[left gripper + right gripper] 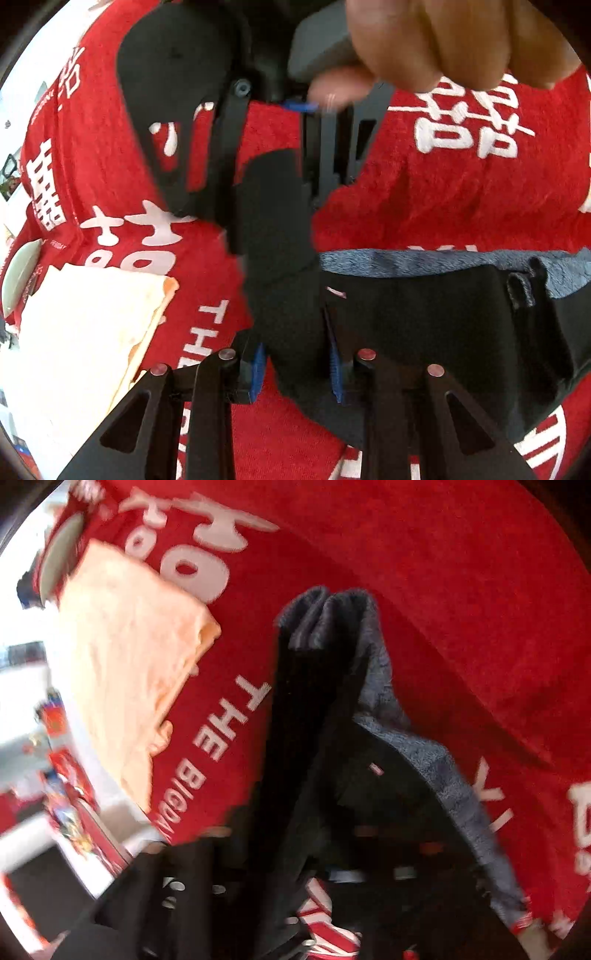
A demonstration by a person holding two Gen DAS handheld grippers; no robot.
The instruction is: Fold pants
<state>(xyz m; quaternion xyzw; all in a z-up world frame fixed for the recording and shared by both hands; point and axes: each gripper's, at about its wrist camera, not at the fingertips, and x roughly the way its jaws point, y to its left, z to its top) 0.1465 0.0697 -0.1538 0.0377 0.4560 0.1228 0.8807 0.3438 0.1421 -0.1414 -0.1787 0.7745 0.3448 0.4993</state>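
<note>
Black pants [424,314] pinched in left fingers [295,373]; right fingers [332,162] closed on cloth. Keep both grips, lay fold flat on red cloth [443,206].

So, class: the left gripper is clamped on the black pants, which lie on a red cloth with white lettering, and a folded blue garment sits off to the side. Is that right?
Not quite. The folded garment is pale peach, not blue, as the left wrist view shows. The rest holds: the left gripper is clamped on the black pants, on the red cloth with white lettering.
</note>
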